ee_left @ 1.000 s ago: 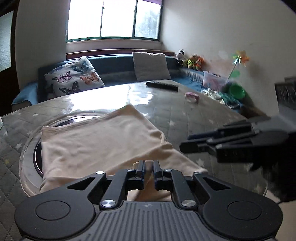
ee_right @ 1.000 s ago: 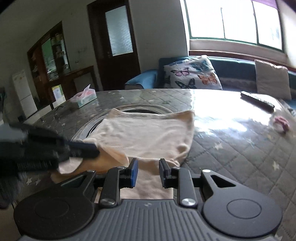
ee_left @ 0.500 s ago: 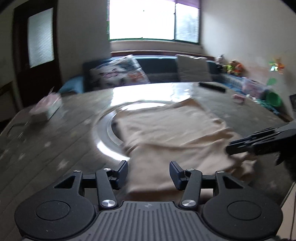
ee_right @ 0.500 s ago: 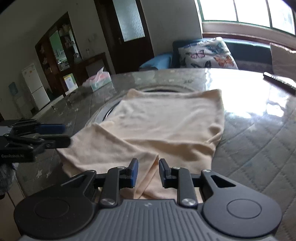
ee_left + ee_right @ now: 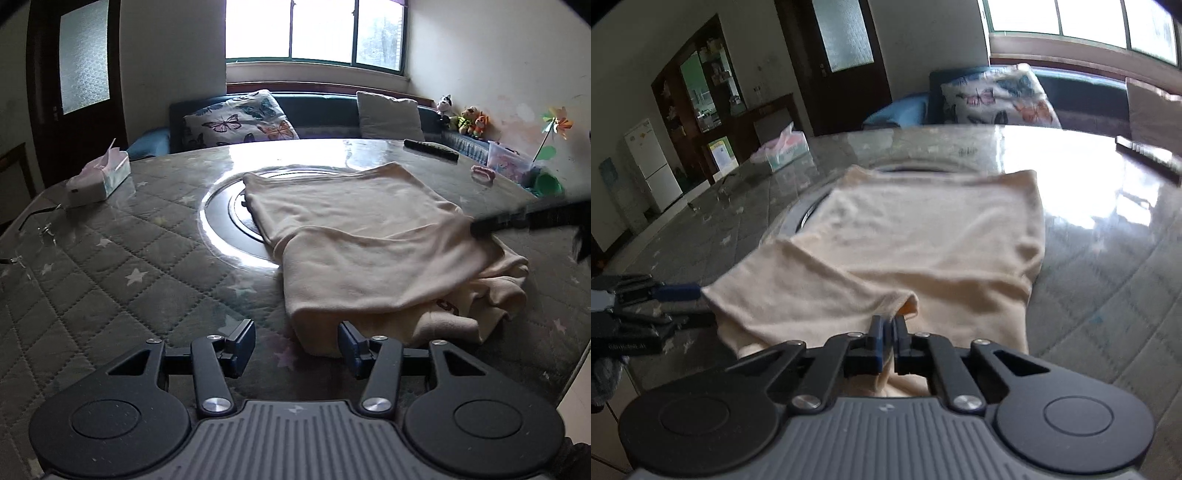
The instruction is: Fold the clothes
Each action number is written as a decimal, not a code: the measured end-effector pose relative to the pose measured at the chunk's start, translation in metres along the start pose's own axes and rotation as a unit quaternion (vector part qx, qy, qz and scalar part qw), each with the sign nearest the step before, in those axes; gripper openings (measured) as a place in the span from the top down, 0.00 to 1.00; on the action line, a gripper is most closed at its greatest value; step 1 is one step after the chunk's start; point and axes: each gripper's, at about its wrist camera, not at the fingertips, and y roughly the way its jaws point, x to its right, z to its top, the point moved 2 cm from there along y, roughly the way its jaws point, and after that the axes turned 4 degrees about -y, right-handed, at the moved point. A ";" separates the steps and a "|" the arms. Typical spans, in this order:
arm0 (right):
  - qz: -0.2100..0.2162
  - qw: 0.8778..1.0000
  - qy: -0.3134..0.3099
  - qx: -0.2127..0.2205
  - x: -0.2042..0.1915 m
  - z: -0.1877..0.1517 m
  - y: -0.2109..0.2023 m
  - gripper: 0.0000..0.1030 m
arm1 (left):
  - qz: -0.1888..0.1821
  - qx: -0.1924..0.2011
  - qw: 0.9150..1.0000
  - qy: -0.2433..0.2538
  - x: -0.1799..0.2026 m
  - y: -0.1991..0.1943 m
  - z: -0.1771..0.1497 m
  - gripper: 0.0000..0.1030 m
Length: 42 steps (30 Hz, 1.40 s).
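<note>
1. The cream garment lies partly folded on the quilted table, its near edge by the table rim.
2. The left gripper is closing, nothing pinched (the garment's corner just between its fingers).
3. The right gripper is clamped on a garment fold.
4. Bare table spreads left, up to the tissue box.

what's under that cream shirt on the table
The cream shirt lies over a round inset ring in the quilted table. A red print peeks from beneath its folded layer; the rest is covered.
</note>
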 end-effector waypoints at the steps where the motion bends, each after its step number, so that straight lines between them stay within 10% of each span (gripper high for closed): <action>1: -0.006 1.000 -0.013 0.012 -0.003 0.007 -0.005 0.96 | 0.001 0.000 1.000 0.002 0.001 0.001 0.000 0.54; 12: -0.052 0.989 -0.101 0.096 -0.017 0.060 -0.044 0.97 | 0.011 -0.001 0.999 0.032 0.010 0.003 -0.003 0.88; 22: -0.084 0.996 -0.031 0.008 0.028 0.005 0.006 0.96 | 0.005 -0.019 0.999 0.042 0.010 0.001 -0.004 0.86; 42: -0.050 0.997 -0.053 0.031 0.018 0.016 0.031 0.93 | -0.039 0.013 0.997 0.059 0.043 0.062 0.065 0.88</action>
